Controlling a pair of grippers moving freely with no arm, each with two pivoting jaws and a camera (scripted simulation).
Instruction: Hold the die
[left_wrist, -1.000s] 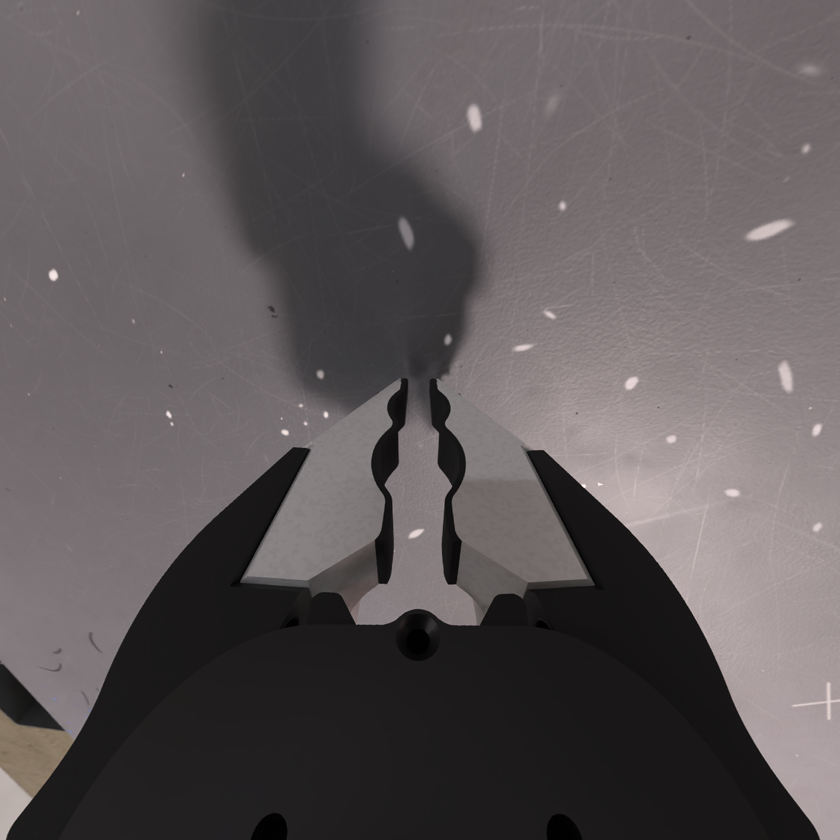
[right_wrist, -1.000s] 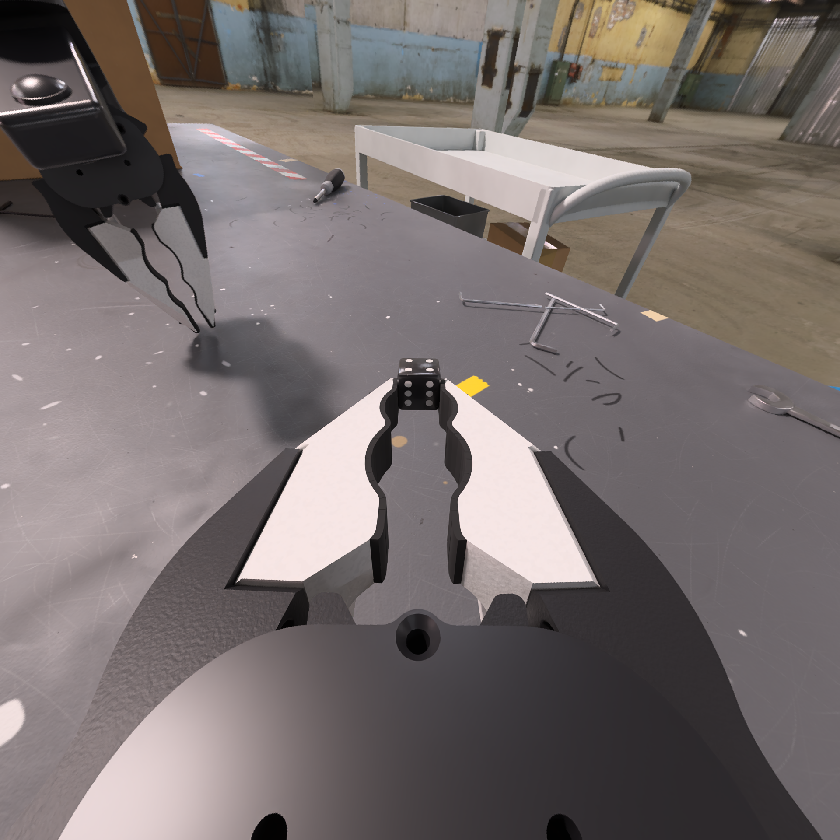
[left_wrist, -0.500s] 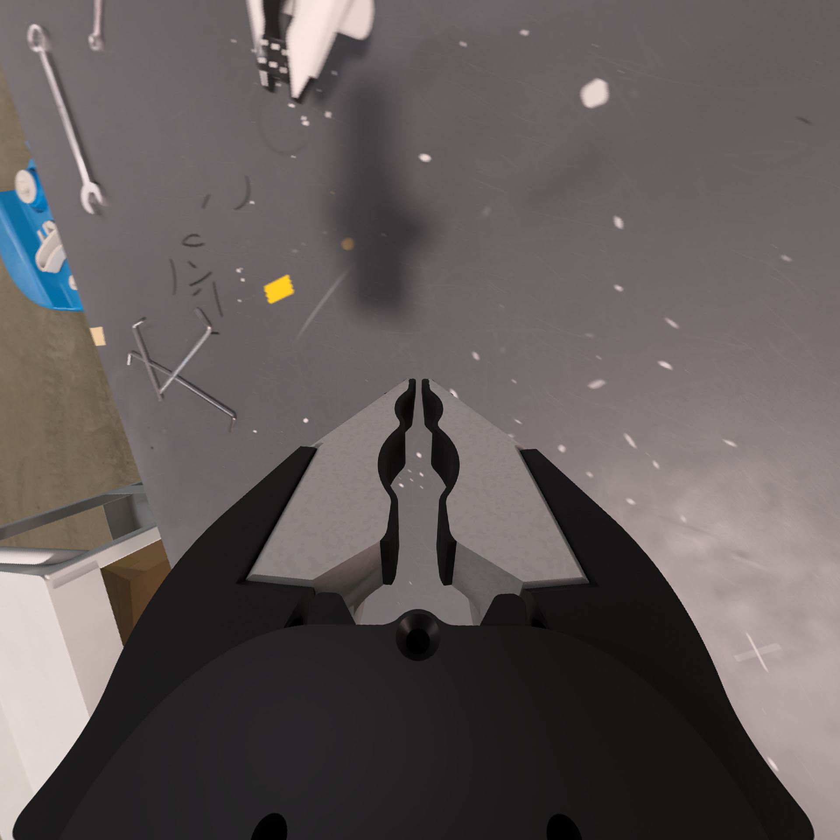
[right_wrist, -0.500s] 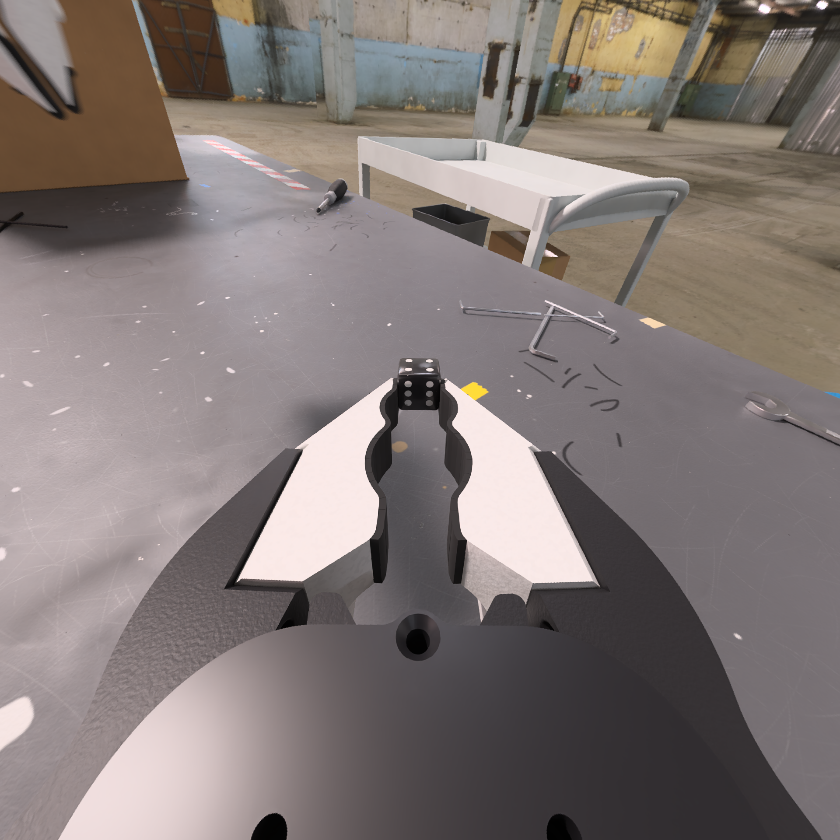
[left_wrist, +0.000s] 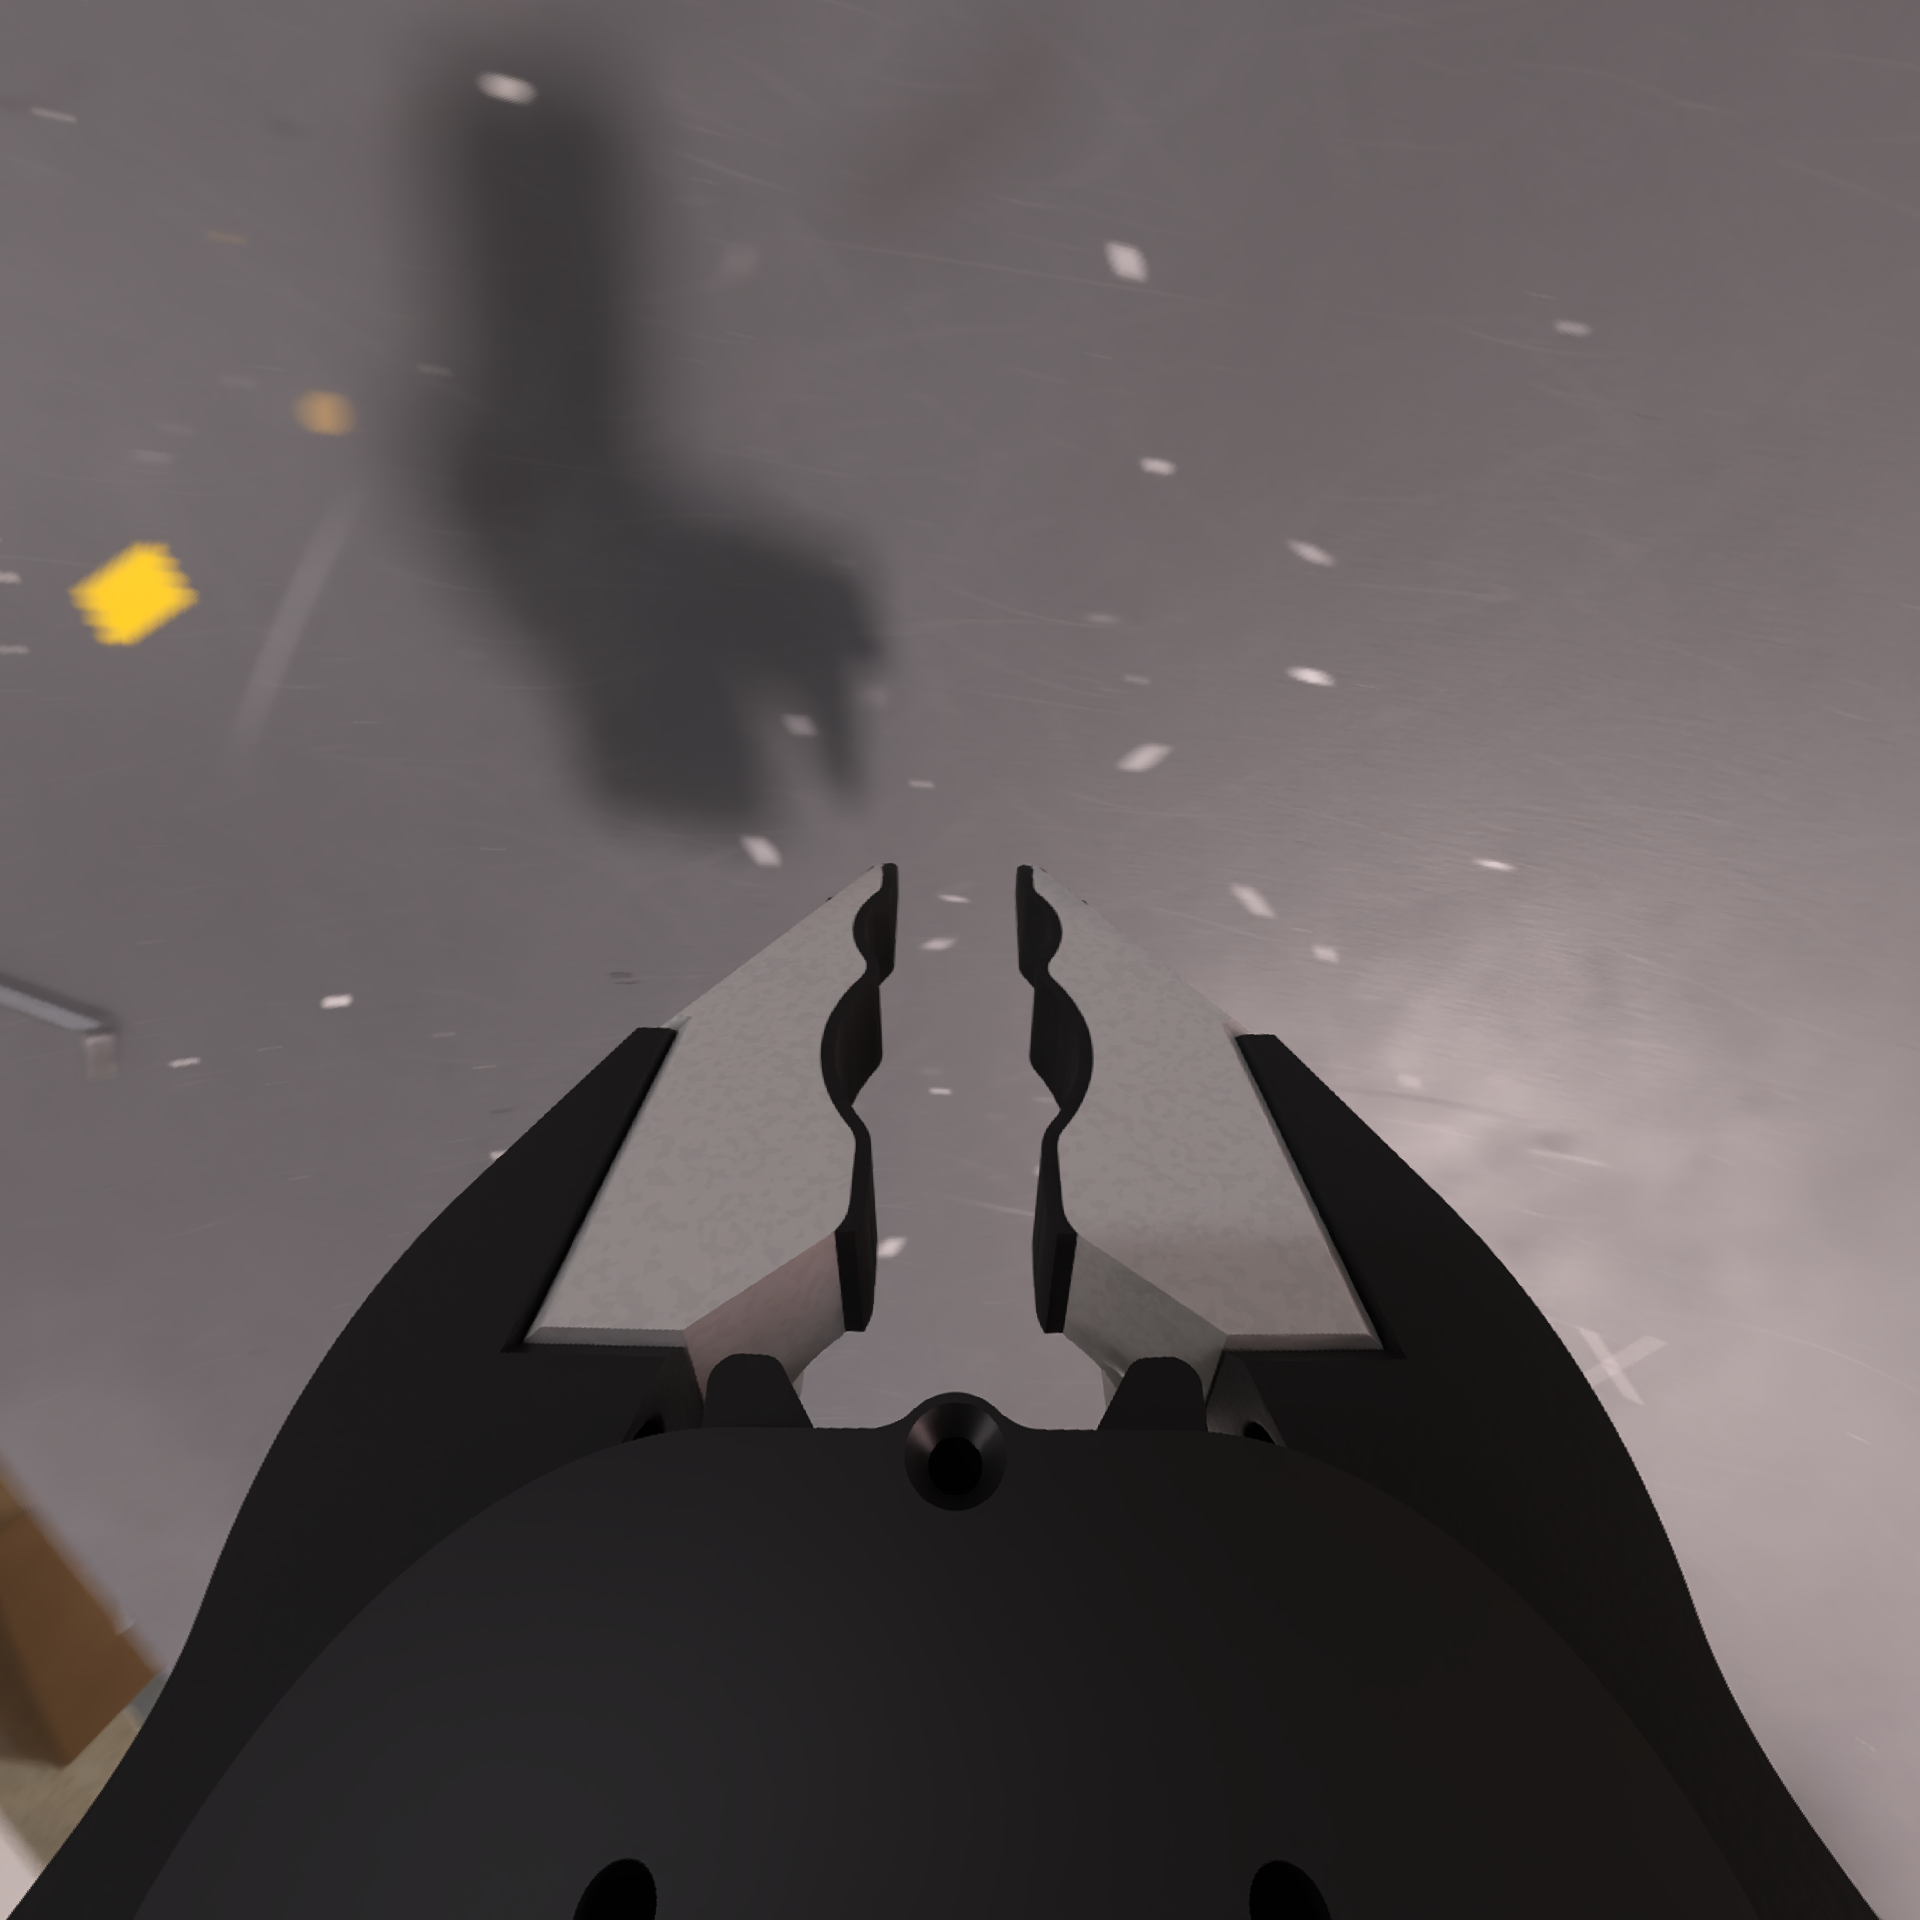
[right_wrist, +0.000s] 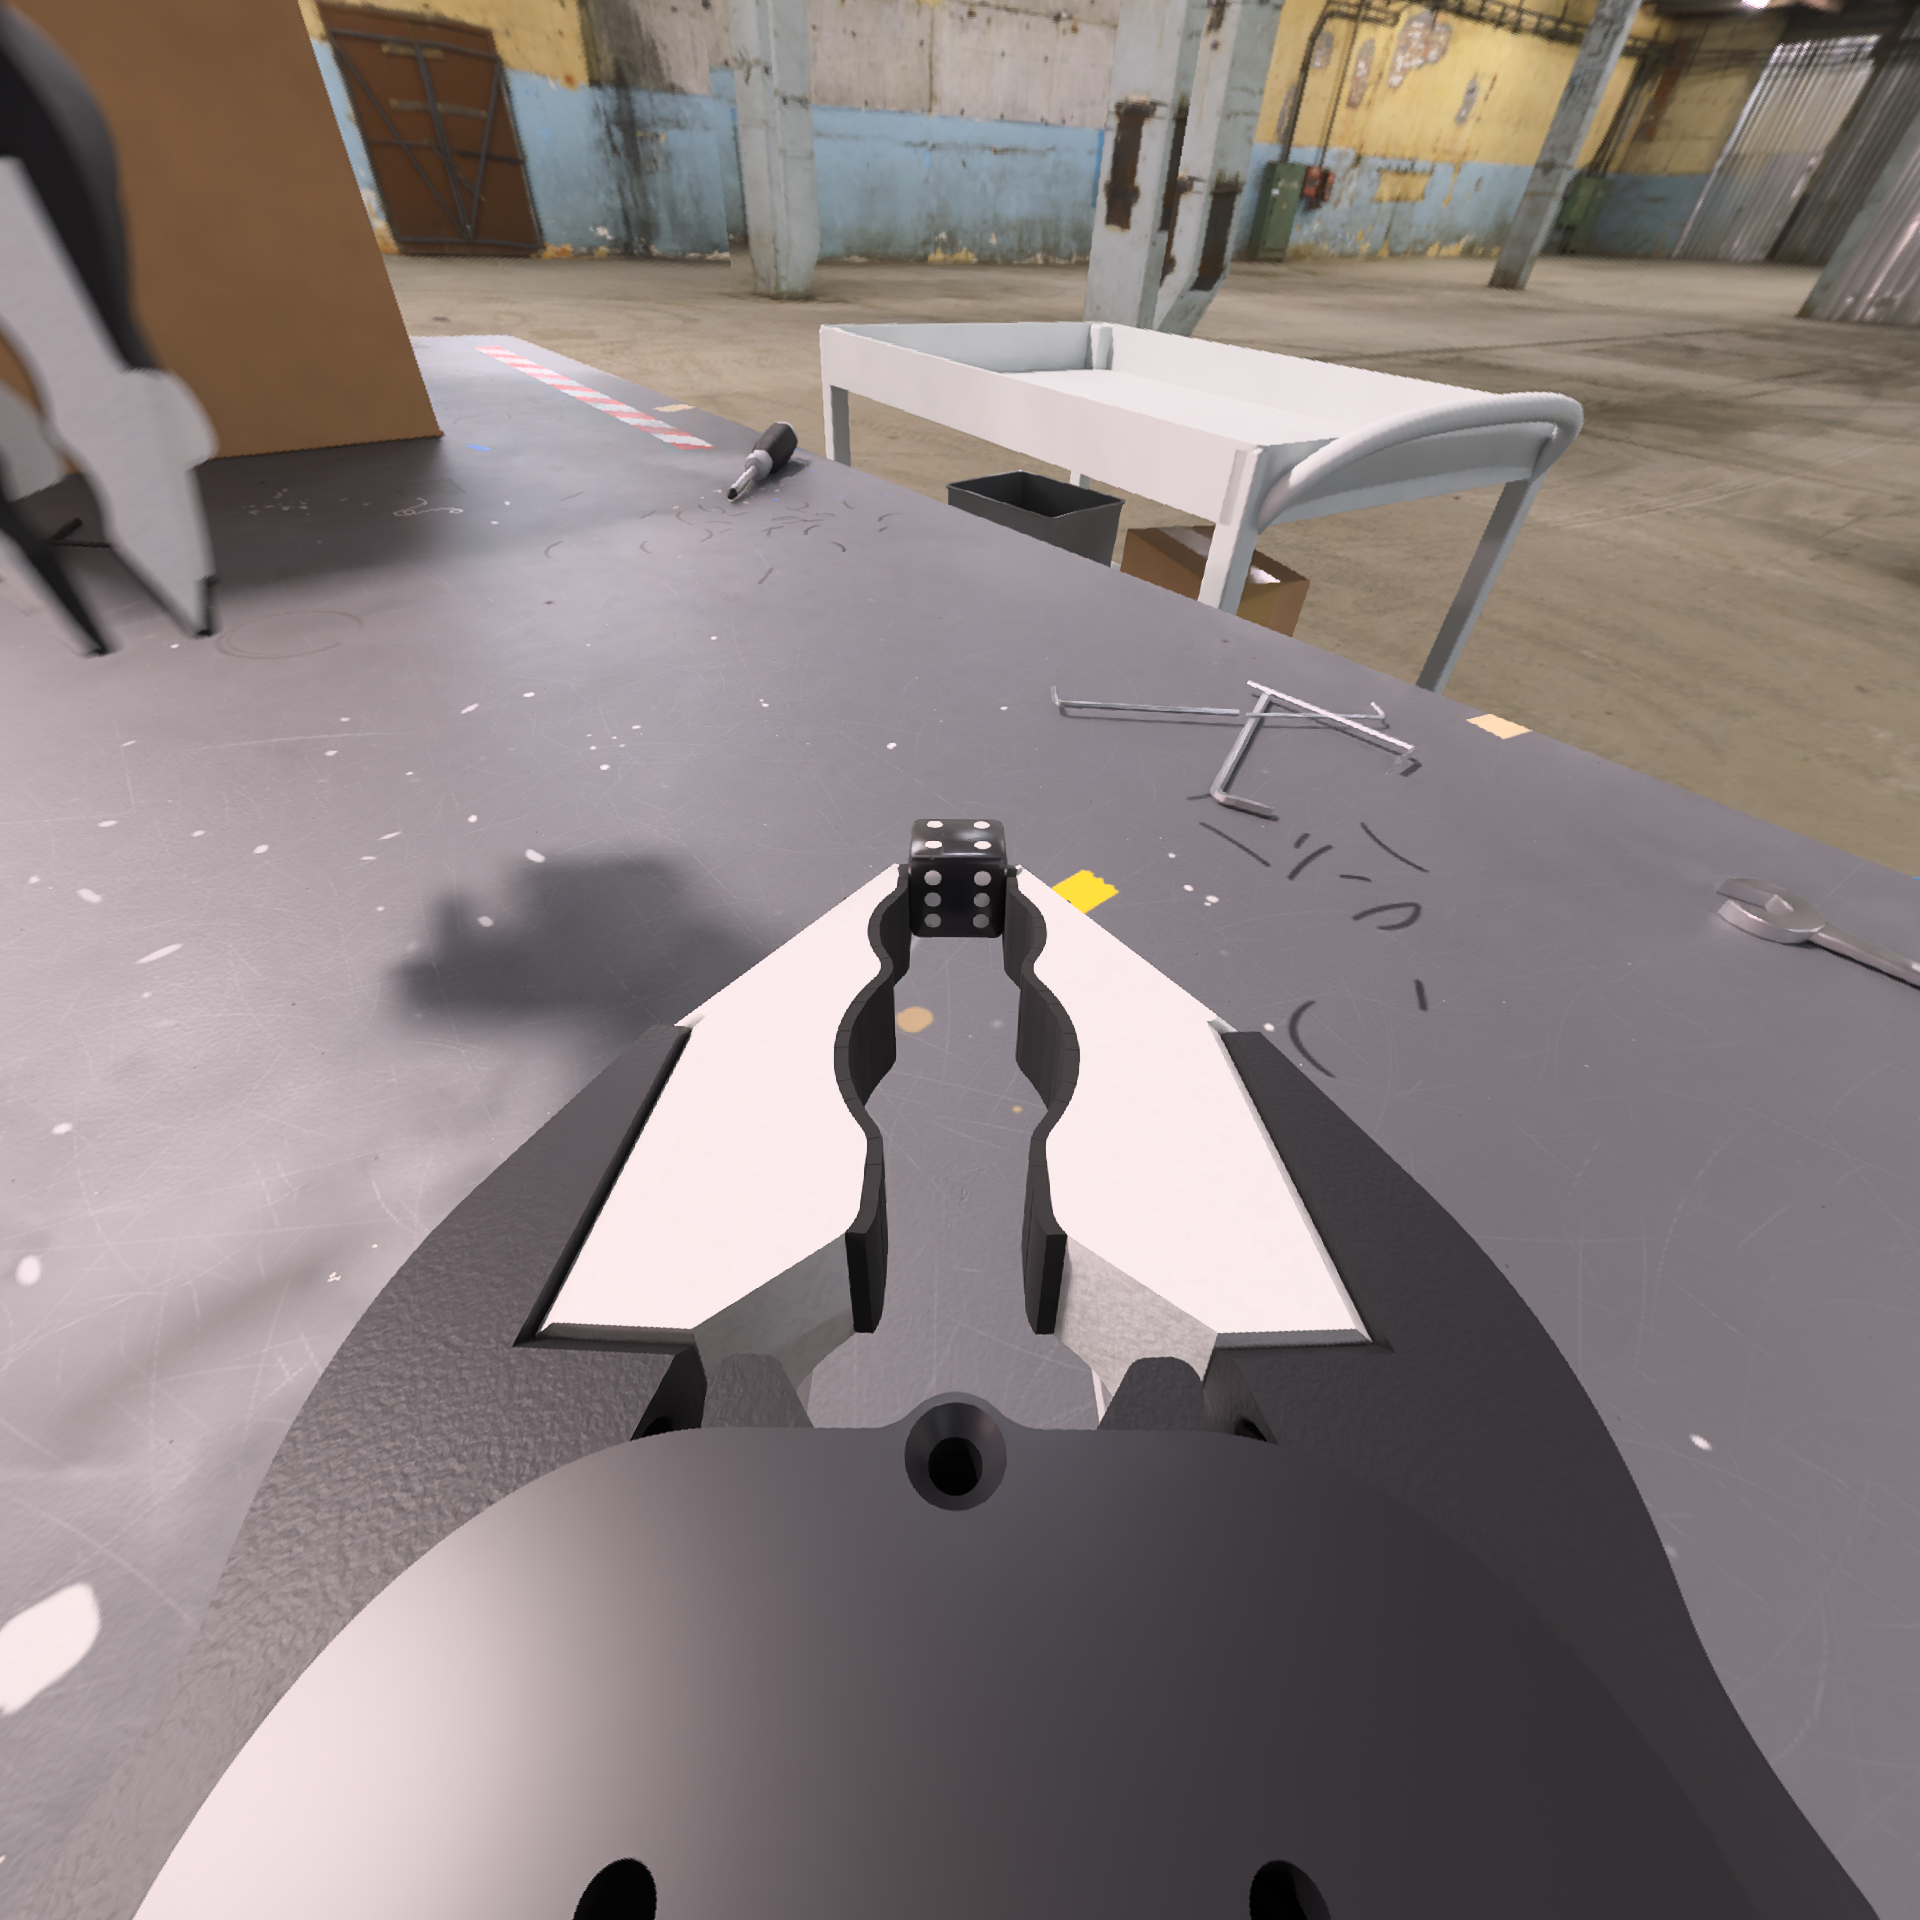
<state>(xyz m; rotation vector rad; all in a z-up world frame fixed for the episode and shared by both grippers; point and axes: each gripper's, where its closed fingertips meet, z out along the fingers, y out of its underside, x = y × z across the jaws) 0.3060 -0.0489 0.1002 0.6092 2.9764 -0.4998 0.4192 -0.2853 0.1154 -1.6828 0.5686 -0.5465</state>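
Observation:
The die (right_wrist: 956, 878) is black with white pips. My right gripper (right_wrist: 956, 875) is shut on it, pinching it between its fingertips over the dark grey table (right_wrist: 520, 727). My left gripper (left_wrist: 956, 878) points down at the bare table with its jaws apart and nothing between them. It also shows at the far left of the right wrist view (right_wrist: 145, 629), blurred, well away from the die. The die does not show in the left wrist view.
A yellow patch (right_wrist: 1084, 890) lies just past the die. Bent metal rods (right_wrist: 1247, 738), a wrench (right_wrist: 1787, 925) and a screwdriver (right_wrist: 764, 457) lie on the table. A cardboard sheet (right_wrist: 260, 260) stands at the back left. A white cart (right_wrist: 1195, 416) stands beyond the table's edge.
My left gripper has opened its jaws and swung closer to the table, back into the right wrist view. My right gripper has kept still with the die.

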